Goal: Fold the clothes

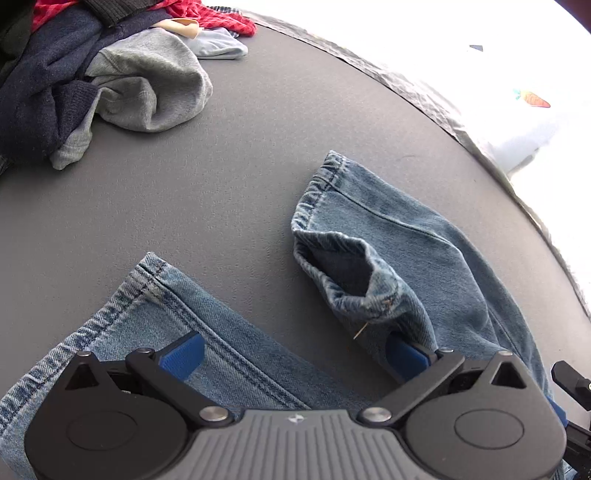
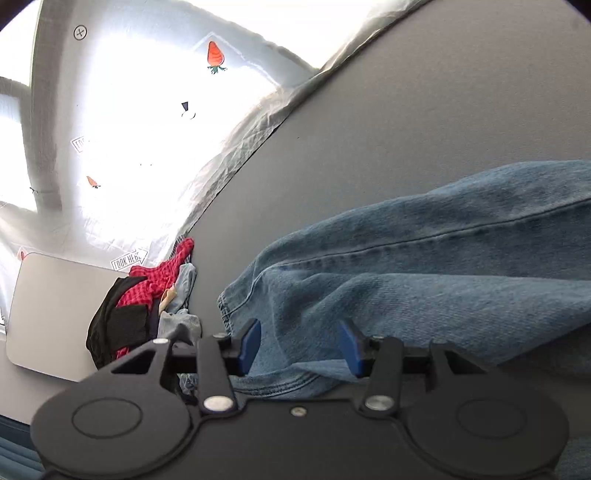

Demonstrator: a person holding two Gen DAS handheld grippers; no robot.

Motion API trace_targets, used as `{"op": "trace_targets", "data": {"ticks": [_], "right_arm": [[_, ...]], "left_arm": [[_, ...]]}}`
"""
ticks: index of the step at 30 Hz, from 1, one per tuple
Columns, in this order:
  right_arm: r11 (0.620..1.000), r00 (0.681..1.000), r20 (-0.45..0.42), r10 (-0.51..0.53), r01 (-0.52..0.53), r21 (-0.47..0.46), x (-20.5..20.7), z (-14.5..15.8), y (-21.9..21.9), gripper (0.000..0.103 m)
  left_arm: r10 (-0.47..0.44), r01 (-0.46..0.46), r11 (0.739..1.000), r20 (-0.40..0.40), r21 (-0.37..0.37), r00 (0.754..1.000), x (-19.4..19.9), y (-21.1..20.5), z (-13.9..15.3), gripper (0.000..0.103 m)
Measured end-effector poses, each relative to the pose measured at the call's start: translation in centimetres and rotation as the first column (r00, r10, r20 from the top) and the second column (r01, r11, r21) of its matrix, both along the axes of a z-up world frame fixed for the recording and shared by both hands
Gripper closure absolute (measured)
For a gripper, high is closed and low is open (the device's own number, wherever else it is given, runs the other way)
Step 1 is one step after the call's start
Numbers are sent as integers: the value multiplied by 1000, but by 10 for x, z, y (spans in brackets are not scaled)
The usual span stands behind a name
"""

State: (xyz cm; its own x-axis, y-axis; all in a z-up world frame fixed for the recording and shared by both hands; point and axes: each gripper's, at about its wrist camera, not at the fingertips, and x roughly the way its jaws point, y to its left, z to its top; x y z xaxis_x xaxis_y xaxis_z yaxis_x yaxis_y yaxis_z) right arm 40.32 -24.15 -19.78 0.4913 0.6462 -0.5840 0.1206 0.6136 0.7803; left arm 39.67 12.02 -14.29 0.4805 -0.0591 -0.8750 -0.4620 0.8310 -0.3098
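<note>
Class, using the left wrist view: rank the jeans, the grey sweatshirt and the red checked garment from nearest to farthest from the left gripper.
1. jeans, directly under the left gripper, both leg hems just ahead.
2. grey sweatshirt, upper left, in the pile.
3. red checked garment, top edge, behind the pile.

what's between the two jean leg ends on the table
Nothing but bare grey table. In the left wrist view, one jeans leg ends on the right and the other leg ends on the left, with open tabletop between them.
</note>
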Motion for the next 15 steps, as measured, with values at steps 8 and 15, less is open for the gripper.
{"op": "trace_targets", "data": {"ticks": [8,15], "right_arm": [[937,935,-61,-349,350,-3,-59,-9,-121,54],[853,852,-51,-521,517,-75,-103,-9,-170,54]], "left_arm": [[45,-39,990,42,-138,998,16,-8,-13,0],[92,-94,994,24,61,995,28,-17,-9,80]]}}
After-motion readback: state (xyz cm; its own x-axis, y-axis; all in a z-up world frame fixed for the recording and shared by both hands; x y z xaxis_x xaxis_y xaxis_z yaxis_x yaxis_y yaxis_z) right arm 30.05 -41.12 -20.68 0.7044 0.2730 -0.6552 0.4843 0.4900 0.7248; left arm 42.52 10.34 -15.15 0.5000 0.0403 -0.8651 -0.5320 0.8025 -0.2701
